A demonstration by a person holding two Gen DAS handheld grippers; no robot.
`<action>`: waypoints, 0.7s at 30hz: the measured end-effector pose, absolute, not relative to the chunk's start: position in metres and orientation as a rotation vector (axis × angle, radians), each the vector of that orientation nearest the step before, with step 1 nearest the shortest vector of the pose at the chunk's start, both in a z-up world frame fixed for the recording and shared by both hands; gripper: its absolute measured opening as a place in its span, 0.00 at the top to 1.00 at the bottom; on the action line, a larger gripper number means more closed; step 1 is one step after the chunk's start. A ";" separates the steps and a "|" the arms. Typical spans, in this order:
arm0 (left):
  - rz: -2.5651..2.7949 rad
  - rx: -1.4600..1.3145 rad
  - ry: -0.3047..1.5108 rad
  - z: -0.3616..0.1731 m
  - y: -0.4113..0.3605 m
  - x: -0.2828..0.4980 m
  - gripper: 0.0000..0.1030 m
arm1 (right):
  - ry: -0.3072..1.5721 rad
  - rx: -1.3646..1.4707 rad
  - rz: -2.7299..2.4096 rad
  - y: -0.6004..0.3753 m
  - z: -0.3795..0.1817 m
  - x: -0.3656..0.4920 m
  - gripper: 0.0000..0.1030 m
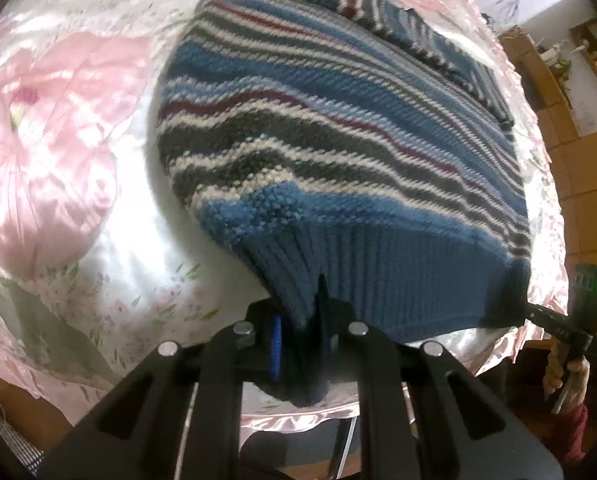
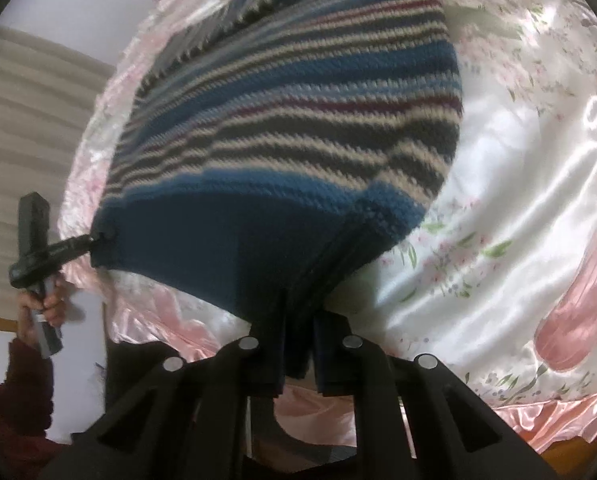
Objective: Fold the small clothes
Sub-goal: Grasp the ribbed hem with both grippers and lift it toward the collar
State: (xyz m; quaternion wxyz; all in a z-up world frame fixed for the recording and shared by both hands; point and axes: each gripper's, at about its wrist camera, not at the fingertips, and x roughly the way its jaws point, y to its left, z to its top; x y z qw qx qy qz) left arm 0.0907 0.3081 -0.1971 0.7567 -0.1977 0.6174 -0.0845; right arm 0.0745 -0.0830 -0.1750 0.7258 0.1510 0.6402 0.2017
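A small knitted sweater striped in blue, grey, cream and maroon lies spread on the worktop. Its plain blue ribbed hem is lifted at 6 o'clock, and a sleeve is folded across the body toward 1 o'clock in the left wrist view.

Both views are bright, and strong light blows out patches of the satin cloth to white glare, most of all along its shiny folds in the right wrist view. The sweater is sharp in the left wrist view, each stitch clear, but soft and slightly smeared in the right wrist view. Fisheye distortion bends every edge, and dark vignetting fills the corners. The near gripper parts at the bottom are in shadow, almost black.
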 end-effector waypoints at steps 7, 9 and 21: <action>-0.232 -0.441 1.285 -0.169 0.308 0.110 0.88 | 1.329 0.395 0.478 -0.095 -0.143 0.098 0.91; -0.236 -0.455 1.261 -0.161 0.310 0.119 0.88 | 1.298 0.404 0.482 -0.098 -0.133 0.110 0.91; -0.229 -0.551 1.228 -0.163 0.324 0.194 0.88 | 1.247 0.464 0.446 -0.106 -0.126 0.212 0.91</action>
